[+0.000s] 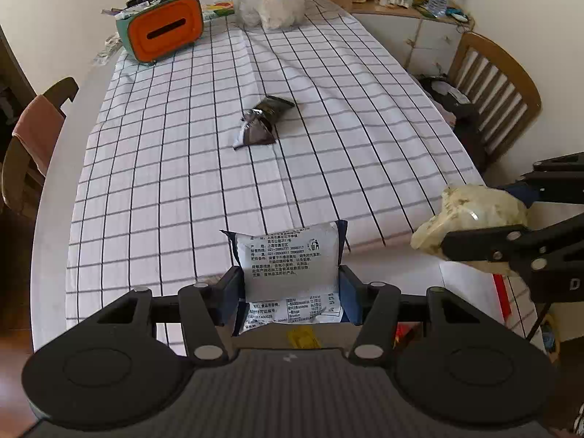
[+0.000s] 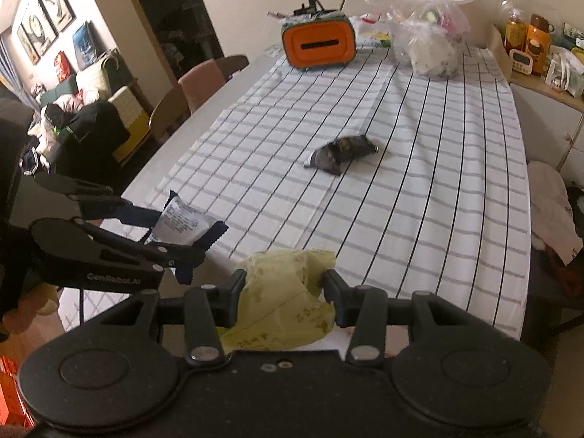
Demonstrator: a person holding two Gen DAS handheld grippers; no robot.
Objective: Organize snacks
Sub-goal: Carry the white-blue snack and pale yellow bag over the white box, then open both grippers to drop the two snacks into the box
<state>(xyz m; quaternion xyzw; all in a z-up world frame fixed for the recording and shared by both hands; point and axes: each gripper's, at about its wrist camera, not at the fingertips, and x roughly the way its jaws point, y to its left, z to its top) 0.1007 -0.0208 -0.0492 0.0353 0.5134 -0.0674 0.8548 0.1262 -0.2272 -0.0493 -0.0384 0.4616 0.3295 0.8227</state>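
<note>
The left gripper point(image 1: 292, 284) is clamped on a silver snack packet point(image 1: 288, 255), held over the near edge of the checked tablecloth point(image 1: 164, 146). Two dark snack packets point(image 1: 261, 122) lie mid-table. The right gripper point(image 2: 284, 292) is clamped on a pale yellow packet point(image 2: 281, 299).

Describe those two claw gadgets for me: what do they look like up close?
Both are matte black plastic. The left claw has dark blue pads on its fingertips; the right claw has plain black ones. Each has jointed linkage arms with silver rivets, two round raised discs on a wide body, and white lettering on the side. A dark sleeve shows behind the left one.
</note>
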